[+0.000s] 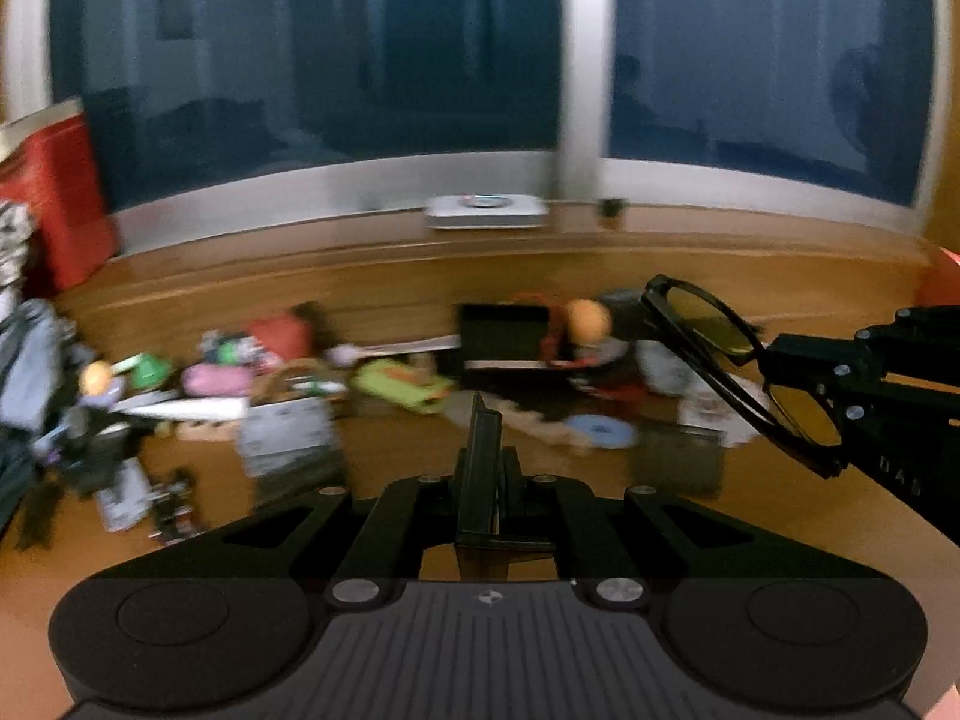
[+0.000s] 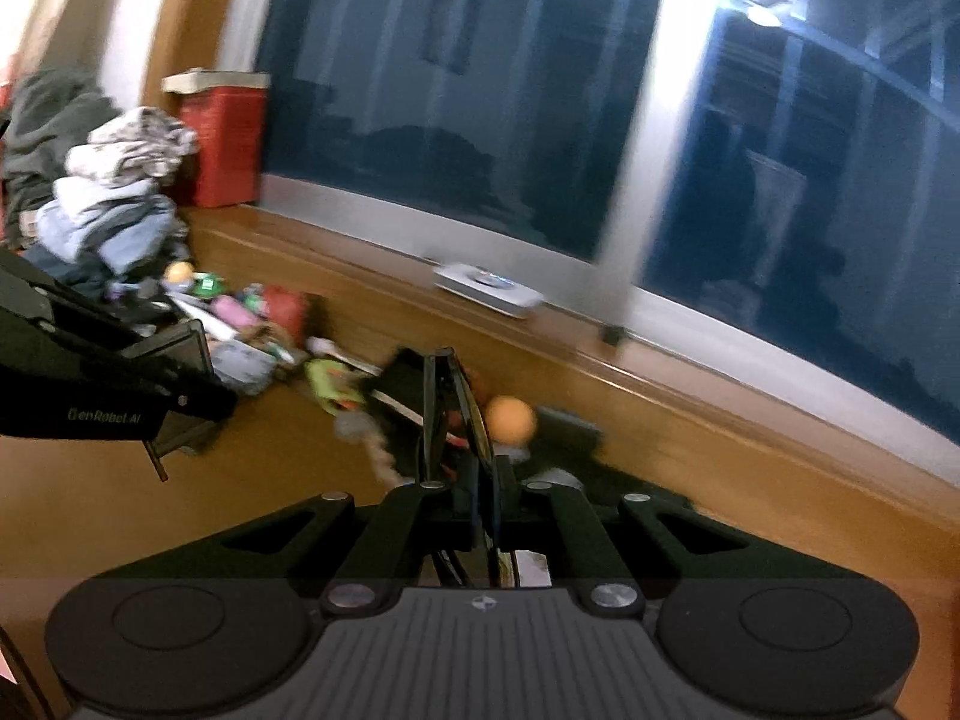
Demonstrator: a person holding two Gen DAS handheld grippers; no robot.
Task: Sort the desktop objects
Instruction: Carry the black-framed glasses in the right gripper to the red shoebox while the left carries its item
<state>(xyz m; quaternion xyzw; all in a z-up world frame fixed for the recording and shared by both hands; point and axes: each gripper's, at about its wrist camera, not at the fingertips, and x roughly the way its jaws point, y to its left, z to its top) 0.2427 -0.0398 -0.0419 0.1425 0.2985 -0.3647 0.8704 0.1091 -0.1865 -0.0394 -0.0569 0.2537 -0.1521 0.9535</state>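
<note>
left claw (image 1: pixel 480 480) clamps black case (image 1: pixel 478 468) | right claw (image 2: pixel 474 480) pinches glasses (image 1: pixel 738 372)

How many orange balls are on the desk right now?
2. One orange ball lies far left, near the clothes pile; the other orange ball lies right of centre, beside the black box. Clutter may hide more.

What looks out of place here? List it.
The desk is a jumble: toys, papers and boxes strewn unsorted along the far edge, clothes heaped at one end. Both claws are shut on things held in the air: the right claw on glasses, the left claw on a dark case.
</note>
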